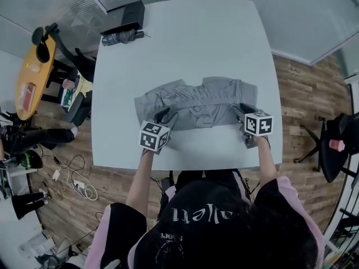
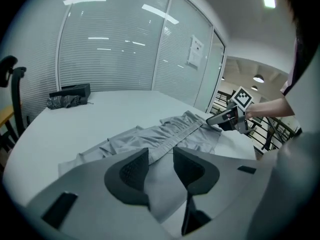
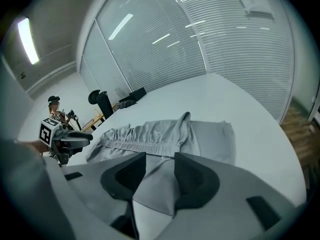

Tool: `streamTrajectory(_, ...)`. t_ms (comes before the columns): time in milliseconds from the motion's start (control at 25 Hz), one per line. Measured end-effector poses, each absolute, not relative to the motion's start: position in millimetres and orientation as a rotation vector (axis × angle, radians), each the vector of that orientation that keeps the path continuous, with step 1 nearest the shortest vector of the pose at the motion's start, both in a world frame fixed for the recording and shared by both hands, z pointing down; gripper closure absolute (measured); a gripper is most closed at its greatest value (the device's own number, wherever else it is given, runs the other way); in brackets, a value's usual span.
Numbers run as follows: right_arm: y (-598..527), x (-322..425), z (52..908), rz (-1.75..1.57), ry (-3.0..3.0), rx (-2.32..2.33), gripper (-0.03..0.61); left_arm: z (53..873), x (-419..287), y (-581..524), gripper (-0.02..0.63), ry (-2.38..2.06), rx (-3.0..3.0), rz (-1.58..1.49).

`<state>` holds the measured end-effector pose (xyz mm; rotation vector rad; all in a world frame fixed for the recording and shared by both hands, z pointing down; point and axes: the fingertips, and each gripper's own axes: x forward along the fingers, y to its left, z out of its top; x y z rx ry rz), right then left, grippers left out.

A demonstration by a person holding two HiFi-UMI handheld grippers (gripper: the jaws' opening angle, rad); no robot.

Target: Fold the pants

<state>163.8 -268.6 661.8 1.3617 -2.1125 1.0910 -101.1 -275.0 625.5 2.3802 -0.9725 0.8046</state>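
Note:
Grey pants [image 1: 196,102] lie folded into a wide band across the near half of the white table [image 1: 185,43], waistband ridge running lengthwise. My left gripper [image 1: 166,115] sits over the band's near left edge and my right gripper [image 1: 240,110] over its near right edge. In the left gripper view the left gripper [image 2: 161,166] has its jaws apart, with the pants [image 2: 165,136] showing in the gap, not pinched. The right gripper [image 3: 160,171] likewise stands open above the pants [image 3: 150,136]. Each gripper shows in the other's view: the right gripper [image 2: 227,119] and the left gripper [image 3: 70,139].
A black box [image 1: 132,15] and a dark bundle [image 1: 120,37] lie at the table's far left corner. A yellow table [image 1: 33,77] and chairs stand to the left, a black chair [image 1: 336,144] to the right. Cables [image 1: 76,181] lie on the wood floor.

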Motion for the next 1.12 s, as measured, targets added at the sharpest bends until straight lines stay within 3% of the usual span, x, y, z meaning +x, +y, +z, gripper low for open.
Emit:
streamTrajectory(600,-183,101,555,0.936,-2.346,1.433,0.414,499,-111,-188,0.457,-1.015,2.601,0.434)
streamTrajectory(1120,-99,40,512,0.875,-2.444,1.494,0.416,481,-143,-94,0.459,-0.967,2.623,0.345)
